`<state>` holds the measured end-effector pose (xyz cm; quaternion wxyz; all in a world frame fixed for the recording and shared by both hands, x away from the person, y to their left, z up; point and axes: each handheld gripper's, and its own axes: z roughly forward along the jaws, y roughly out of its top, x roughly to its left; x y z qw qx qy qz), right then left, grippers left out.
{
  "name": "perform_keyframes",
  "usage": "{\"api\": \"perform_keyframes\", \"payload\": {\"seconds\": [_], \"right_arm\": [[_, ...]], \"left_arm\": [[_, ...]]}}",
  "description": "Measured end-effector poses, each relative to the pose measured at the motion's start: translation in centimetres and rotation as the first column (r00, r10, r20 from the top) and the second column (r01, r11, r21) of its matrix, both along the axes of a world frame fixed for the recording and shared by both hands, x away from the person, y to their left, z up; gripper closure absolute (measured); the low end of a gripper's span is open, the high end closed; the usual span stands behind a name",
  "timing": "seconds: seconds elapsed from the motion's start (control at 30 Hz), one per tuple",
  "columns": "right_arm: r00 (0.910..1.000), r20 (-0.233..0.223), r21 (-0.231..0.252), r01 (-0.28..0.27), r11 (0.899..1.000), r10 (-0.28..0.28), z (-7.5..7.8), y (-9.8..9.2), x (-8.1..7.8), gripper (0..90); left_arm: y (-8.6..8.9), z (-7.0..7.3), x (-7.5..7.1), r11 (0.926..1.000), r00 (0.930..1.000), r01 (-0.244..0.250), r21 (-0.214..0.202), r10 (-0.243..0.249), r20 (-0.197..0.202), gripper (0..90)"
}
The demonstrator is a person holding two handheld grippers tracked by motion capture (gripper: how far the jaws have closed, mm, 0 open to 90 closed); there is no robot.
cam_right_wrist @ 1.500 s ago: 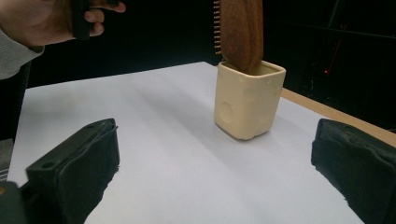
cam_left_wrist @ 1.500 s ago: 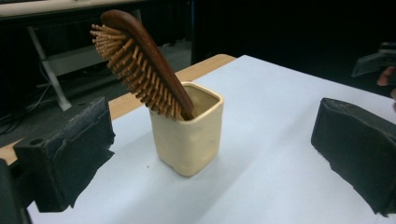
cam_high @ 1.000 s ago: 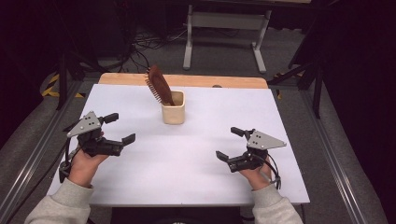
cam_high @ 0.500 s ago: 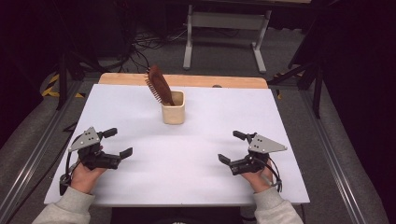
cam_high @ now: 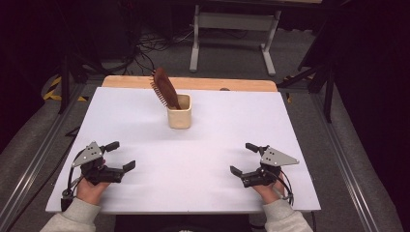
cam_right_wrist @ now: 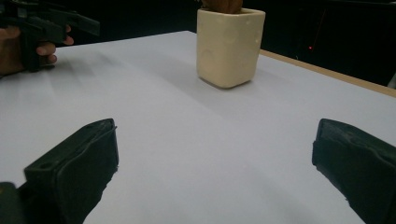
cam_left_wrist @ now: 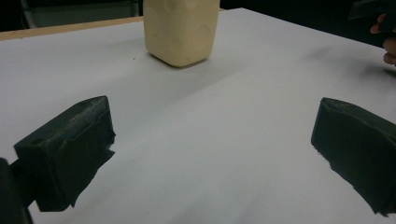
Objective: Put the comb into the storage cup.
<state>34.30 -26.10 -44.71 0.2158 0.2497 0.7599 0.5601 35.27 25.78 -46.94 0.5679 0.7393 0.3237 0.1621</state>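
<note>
Nearest you, your left tool (cam_high: pixel 118 155) sits low over the near left part of the white-topped rectangular table (cam_high: pixel 217 140), its two black jaws spread wide with bare table surface between them, as the left gripper view confirms (cam_left_wrist: pixel 208 154). Your right tool (cam_high: pixel 243 158) mirrors it at the near right, jaws likewise parted and holding nothing, with white table showing between them in the right gripper view (cam_right_wrist: pixel 210 163). Each tool carries a grey three-cornered plate on top and a dark cable trailing back past your grey sleeves (cam_high: pixel 72 217). Farther out, well apart from both tools and roughly midway between them toward the far half of the table, stands the cream-coloured squarish ceramic cup (cam_high: pixel 179 112), upright; it appears ahead of each tool in both gripper views (cam_left_wrist: pixel 181 30) (cam_right_wrist: pixel 229 46). A brown wooden hairbrush (cam_high: pixel 163 88) stands in the cup, leaning left and away, bristles facing left. Beyond the white top, a strip of light wooden edge (cam_high: pixel 232 84) runs along the far side, and past that a grey metal stand (cam_high: pixel 232 29) rests on the floor among dark cables. Compared with a second ago, both your hands have drawn back toward you, the left one more noticeably; the cup and hairbrush have not shifted.
</note>
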Motion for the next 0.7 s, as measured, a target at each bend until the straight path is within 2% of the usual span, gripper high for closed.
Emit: {"api": "perform_keyframes", "payload": {"seconds": [0.03, 0.1, 0.17, 0.23, 0.5, 0.53, 0.7], "right_arm": [[1.0, -0.004, 0.002, 0.0, 1.0, 0.0, -0.21, -0.04, -0.01, 1.0], [0.9998, -0.018, -0.006, 0.002, 1.0, -0.002, -0.37, -0.03, 0.04, 1.0], [1.0, -0.003, -0.001, 0.004, 1.0, -0.004, -0.37, 0.04, 0.01, 1.0], [1.0, -0.009, -0.011, 0.004, 1.0, -0.004, -0.41, 0.09, 0.05, 1.0], [0.9995, -0.024, 0.003, 0.019, 1.0, -0.019, -0.31, -0.11, 0.07, 1.4], [0.9994, -0.025, -0.001, 0.022, 1.0, -0.022, -0.29, -0.12, 0.05, 1.4], [0.9996, -0.024, 0.001, 0.018, 1.0, -0.018, -0.29, -0.1, 0.03, 1.5]], "left_arm": [[-0.03, 0.0, 0.0, 0.9998, 0.9999, -0.012, 0.017, 0.012, 0.005, 0.4], [-0.07, 0.01, -0.02, 0.9997, 0.9998, -0.017, 0.018, 0.017, 0.009, 0.4], [-0.08, 0.03, -0.06, 0.9997, 0.9998, -0.019, 0.018, 0.019, 0.008, 0.4], [-0.03, 0.08, -0.08, 0.9995, 0.9995, -0.029, 0.014, 0.029, 0.01, 0.4], [0.51, 0.37, -0.16, 0.9986, 0.9987, -0.051, -0.017, 0.051, 0.005, 0.3], [0.57, 0.37, -0.14, 0.9984, 0.9989, -0.047, -0.032, 0.047, 0.004, 0.3], [0.46, 0.47, -0.25, 0.9986, 0.9979, -0.049, -0.018, 0.05, 0.041, 0.3]]}}
